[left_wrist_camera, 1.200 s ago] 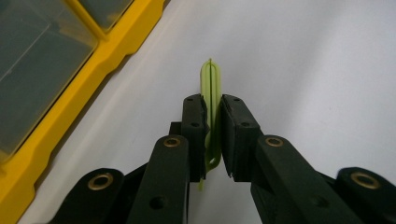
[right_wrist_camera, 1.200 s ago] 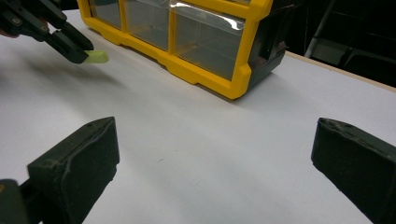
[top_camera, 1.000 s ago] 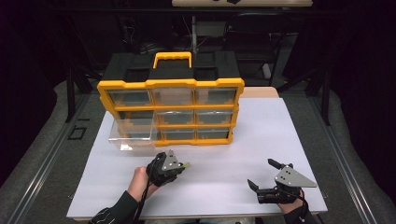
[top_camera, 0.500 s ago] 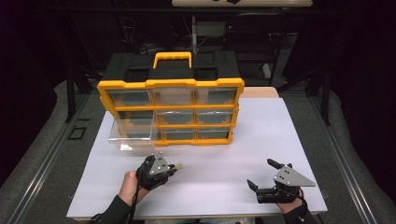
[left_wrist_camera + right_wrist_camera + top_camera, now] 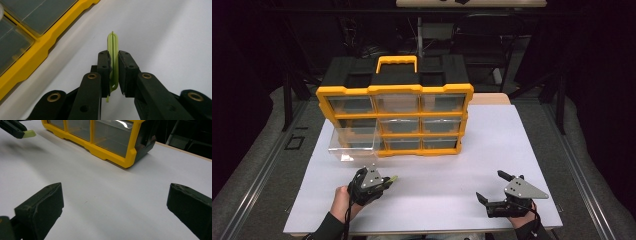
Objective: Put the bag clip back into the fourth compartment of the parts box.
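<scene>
Pale-green thin plastic clip is sitting edge-on between the left gripper jaws, which are pinching it from both sides; its rounded tip is sticking out past the jaw tips. In the high view the same clip is poking out of the left gripper over the white table, front-left area, just ahead of the pulled-out drawer. In the right gripper view it is showing as a green tip at the top-left corner, held by black jaws.

Left hand is wrapping the left gripper from behind, dark sleeve coming in from the bottom edge.

Clear plastic drawer is hanging pulled out from the left column of the yellow-and-black drawer organiser; can't tell whether anything is lying in it. Other drawers are sitting flush. Organiser is standing upright toward the back of the table, yellow carry handle on top.

Right gripper is resting low at the front-right of the table, well apart from the left one, jaws spread wide and gripping nothing. In its own view the two black pads are standing far apart with bare white table between them, organiser's yellow corner ahead.
</scene>
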